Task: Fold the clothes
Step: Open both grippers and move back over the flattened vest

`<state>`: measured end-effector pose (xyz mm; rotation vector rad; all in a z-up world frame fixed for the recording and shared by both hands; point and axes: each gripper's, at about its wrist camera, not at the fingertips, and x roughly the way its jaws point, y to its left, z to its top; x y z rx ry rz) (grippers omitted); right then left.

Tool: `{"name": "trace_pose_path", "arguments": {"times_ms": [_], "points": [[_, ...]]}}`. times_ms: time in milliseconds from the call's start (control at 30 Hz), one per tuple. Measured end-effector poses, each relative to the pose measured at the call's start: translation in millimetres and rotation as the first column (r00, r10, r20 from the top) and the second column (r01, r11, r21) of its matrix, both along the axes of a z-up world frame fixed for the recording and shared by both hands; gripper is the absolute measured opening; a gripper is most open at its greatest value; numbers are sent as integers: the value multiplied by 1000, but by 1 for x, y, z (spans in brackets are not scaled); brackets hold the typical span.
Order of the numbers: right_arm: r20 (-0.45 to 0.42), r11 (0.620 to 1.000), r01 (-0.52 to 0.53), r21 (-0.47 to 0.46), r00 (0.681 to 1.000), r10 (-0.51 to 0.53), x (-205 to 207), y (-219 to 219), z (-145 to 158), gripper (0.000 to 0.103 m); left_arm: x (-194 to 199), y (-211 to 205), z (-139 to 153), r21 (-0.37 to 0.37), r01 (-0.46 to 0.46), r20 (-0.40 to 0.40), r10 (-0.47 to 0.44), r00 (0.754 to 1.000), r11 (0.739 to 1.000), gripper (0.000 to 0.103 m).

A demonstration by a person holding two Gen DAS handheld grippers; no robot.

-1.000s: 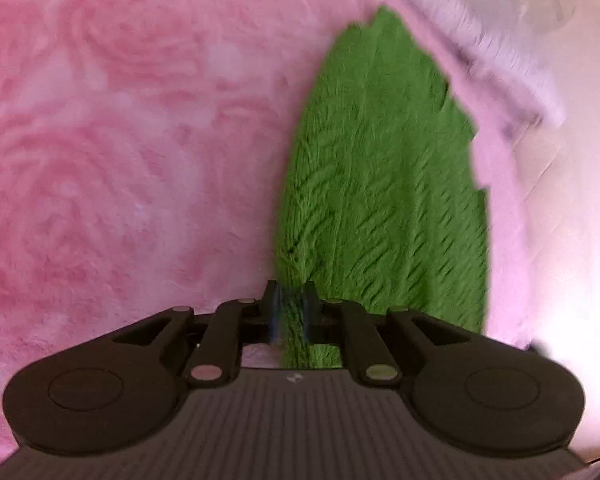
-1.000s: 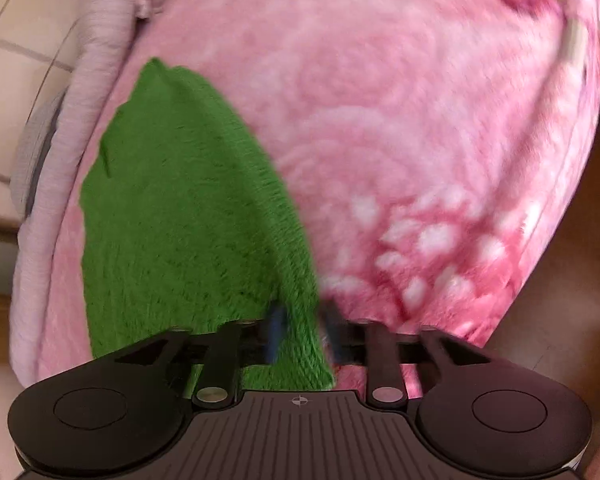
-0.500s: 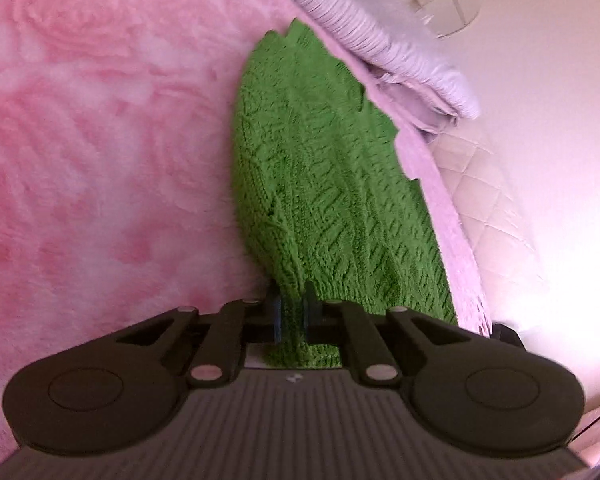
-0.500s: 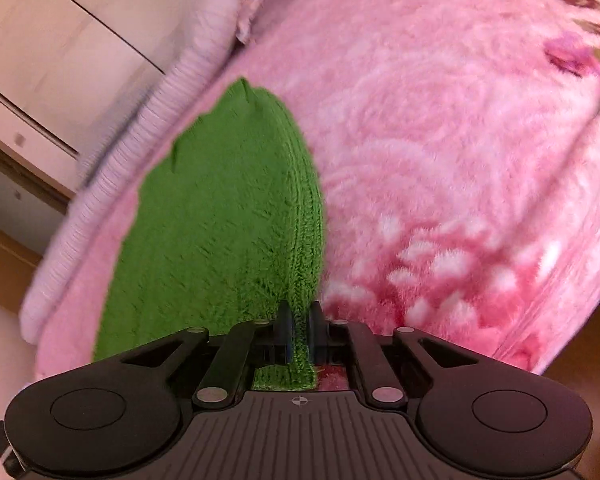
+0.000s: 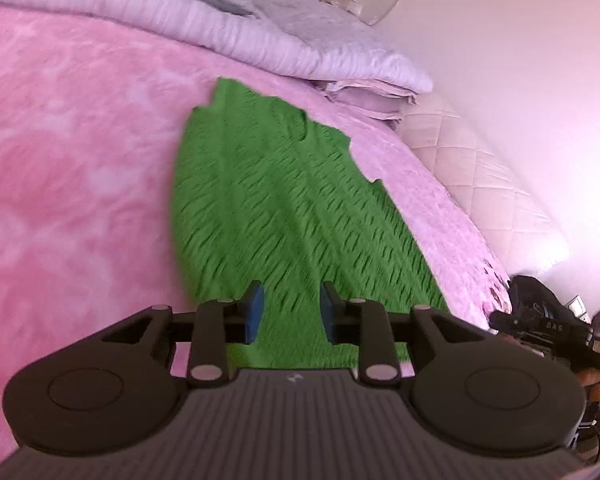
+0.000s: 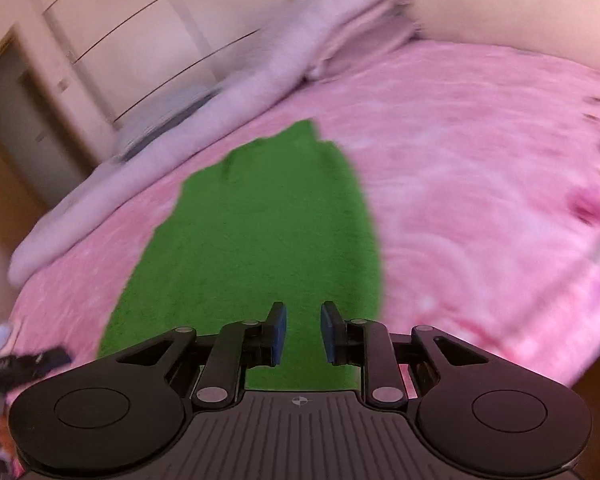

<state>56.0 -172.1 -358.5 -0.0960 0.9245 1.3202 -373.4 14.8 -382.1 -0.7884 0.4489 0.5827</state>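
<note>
Both tongs let go since earlier: left tongs (image 5: 291, 307) and right tongs (image 6: 303, 330) spread above green sweater (image 5: 284, 208) on bed (image 5: 72, 184).

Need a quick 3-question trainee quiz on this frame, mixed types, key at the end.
1. True or false: the left gripper is clamped on the green sweater.
2. What does the green sweater lie on? A) a wooden floor B) a pink blanket C) a white drawer unit
3. Fill in: the jaws of the right gripper stand ____, with nothing between them.

Key: 1 false, both grippers are open above the sweater; 2 B; 3 open.
</note>
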Motion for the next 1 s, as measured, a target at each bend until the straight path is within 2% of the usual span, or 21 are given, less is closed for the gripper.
{"name": "trace_pose_path", "arguments": {"times_ms": [133, 300, 400, 567, 833, 1000], "points": [[55, 990, -135, -36, 989, 137, 14, 67, -24, 23, 52, 35, -12, 18, 70, -71, -69, 995, 997, 24], [29, 970, -230, -75, 972, 233, 56, 142, -55, 23, 120, 89, -27, 0, 140, -157, -138, 978, 990, 24], [30, 957, -245, -157, 967, 253, 68, 184, -61, 23, 153, 111, -31, -10, 174, -226, -171, 959, 985, 24], [-6, 945, -260, -200, 964, 264, 92, 234, -54, 23, 182, 152, -29, -53, 188, -261, -195, 945, 981, 24], [-2, 954, -237, -182, 971, 241, 141, 323, -49, 23, 233, 230, -35, -125, 168, -302, -198, 933, 978, 24], [-25, 949, -243, -201, 970, 243, 163, 369, -72, 24, 255, 260, -39, -164, 162, -289, -204, 935, 973, 24]]}}
